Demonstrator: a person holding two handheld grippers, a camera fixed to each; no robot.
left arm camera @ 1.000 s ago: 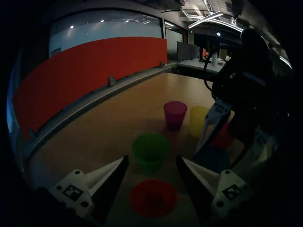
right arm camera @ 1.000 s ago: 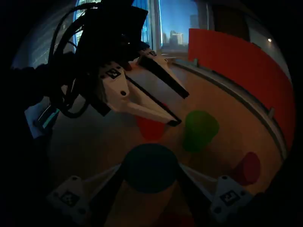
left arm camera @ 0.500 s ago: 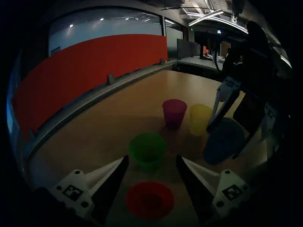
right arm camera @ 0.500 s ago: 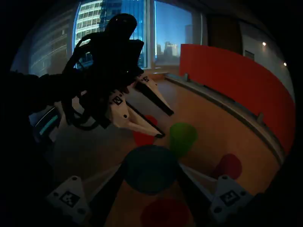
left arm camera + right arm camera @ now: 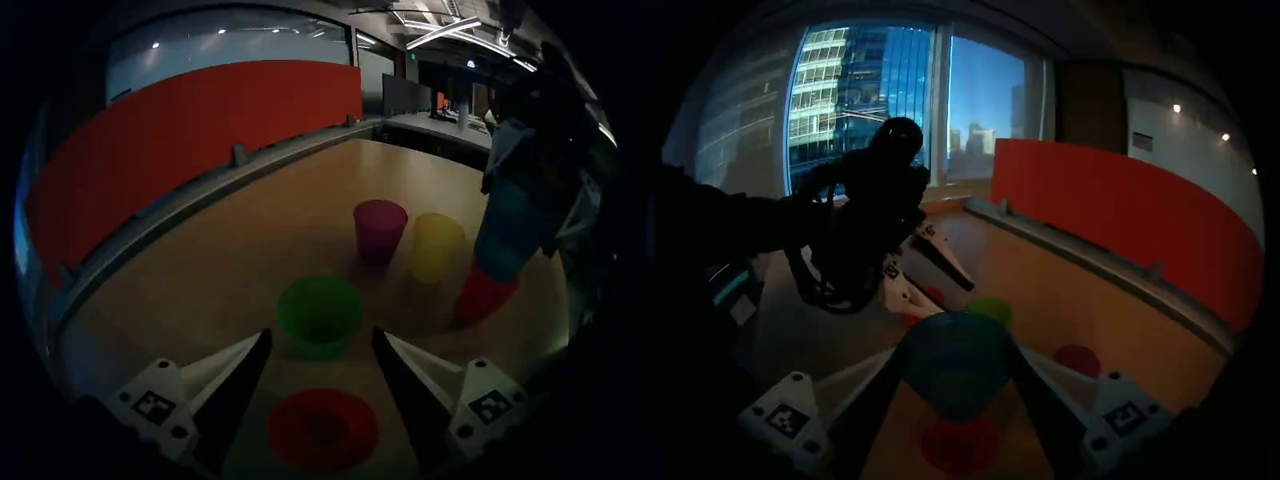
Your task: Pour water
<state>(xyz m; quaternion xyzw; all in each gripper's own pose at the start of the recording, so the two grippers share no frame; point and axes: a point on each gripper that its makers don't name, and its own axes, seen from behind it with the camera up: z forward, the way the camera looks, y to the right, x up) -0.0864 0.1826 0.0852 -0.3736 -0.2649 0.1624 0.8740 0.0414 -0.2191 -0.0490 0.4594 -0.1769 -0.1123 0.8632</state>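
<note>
My left gripper hovers open over the wooden table, with nothing between its fingers. Below it stands a red cup, and just beyond its tips a green cup. Farther back are a purple cup and a yellow cup. My right gripper is shut on a blue cup held high in the air. In the left gripper view the blue cup hangs at the right, tilted, just above another red cup.
A red wall panel and a grey ledge run along the table's far side. In the right gripper view the left gripper and a person's dark arm stand before large windows. The table's left part is bare wood.
My right gripper has risen with the blue cup, from table level to well above the cups, uncovering the red cup beneath it. The left gripper has hardly moved and stays open.
</note>
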